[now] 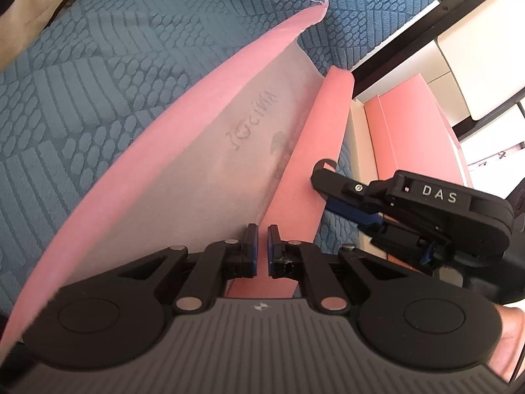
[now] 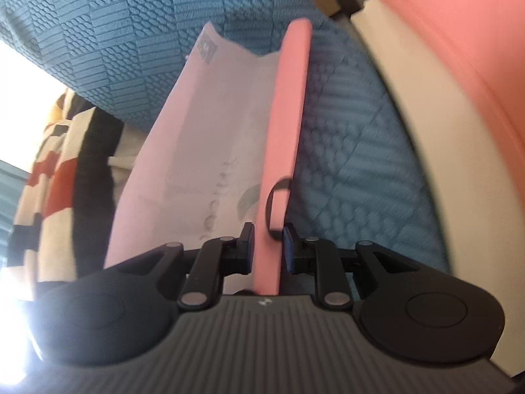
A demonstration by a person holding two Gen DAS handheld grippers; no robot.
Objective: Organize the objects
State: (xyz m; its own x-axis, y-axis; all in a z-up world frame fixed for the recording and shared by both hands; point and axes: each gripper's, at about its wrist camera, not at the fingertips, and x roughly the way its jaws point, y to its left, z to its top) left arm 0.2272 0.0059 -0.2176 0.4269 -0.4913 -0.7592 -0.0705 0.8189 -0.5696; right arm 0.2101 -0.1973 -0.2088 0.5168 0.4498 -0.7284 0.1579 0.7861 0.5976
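Currently listing: pink cloth lying on blue quilt; left gripper pinching its near edge, right gripper clamping the folded hem; advisably keeping both edges taut and aligned.

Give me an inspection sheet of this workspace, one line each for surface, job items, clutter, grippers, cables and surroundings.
Surface: blue quilted bedcover with a raised pattern.
Job's things: pink and white bag standing open on the bedcover, faint print on its white panel; a small black loop on its pink edge.
Clutter: patterned red, black and cream cloth beside the bedcover.
Grippers: left gripper shut, pads almost together at the bag's lower edge; whether it pinches the bag is unclear. Right gripper shut on the bag's pink edge near the loop.
Cables: nothing seen.
Surroundings: pink box and cream furniture past the bed's edge; bright glare at the left of the right wrist view.
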